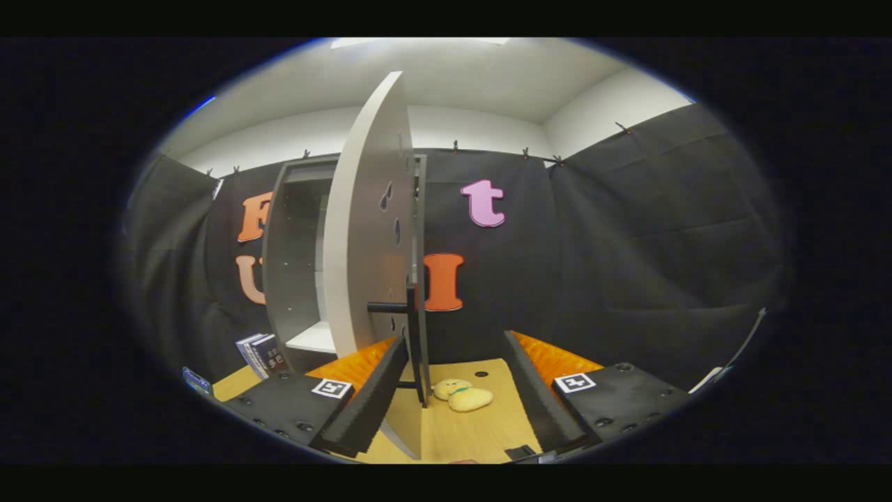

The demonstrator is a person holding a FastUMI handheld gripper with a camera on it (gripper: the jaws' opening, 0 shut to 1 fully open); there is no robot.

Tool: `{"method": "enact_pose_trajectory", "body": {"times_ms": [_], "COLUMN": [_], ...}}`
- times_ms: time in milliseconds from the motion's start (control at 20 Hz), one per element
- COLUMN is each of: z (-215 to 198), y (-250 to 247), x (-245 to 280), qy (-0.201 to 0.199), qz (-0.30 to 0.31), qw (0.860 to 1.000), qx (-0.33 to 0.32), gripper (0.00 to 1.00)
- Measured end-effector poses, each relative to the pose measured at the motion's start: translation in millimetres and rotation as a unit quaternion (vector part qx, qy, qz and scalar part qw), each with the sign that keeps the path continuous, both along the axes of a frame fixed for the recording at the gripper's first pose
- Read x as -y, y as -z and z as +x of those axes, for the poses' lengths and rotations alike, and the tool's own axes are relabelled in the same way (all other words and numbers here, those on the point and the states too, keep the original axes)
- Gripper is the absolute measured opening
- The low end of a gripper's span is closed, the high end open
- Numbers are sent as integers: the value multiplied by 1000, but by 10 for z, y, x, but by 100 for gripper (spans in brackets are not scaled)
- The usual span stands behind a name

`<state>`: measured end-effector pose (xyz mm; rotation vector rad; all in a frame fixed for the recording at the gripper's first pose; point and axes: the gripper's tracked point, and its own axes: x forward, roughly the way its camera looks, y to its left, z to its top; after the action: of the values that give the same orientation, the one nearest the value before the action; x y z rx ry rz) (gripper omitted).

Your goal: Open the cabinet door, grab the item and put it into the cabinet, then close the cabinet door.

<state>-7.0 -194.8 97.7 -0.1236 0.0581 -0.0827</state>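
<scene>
Now claw [453,390] agape beside door [366,230]

White ceiling [453,77], wooden table [474,432]

You are looking through the camera that is riding on the gripper [456,390], just behind its two fingers and low over the wooden table [481,436]. It is facing forward and a little upward (the ceiling is also showing), toward the cabinet [296,258]. The open cabinet door [366,230] is standing very near the lens, edge-on, between the spread fingers.
</scene>
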Motion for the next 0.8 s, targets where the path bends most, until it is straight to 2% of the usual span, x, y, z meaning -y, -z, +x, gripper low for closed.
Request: {"method": "enact_pose_trajectory", "body": {"times_ms": [300,550,800], "z": [152,431,623], "y": [166,427,666], "x": [-789,-1460,-2097], "qy": [-46,-86,-147], "qz": [13,17,30], "qw": [999,995,987], "qx": [-18,-36,-58], "gripper": [91,91,94]}}
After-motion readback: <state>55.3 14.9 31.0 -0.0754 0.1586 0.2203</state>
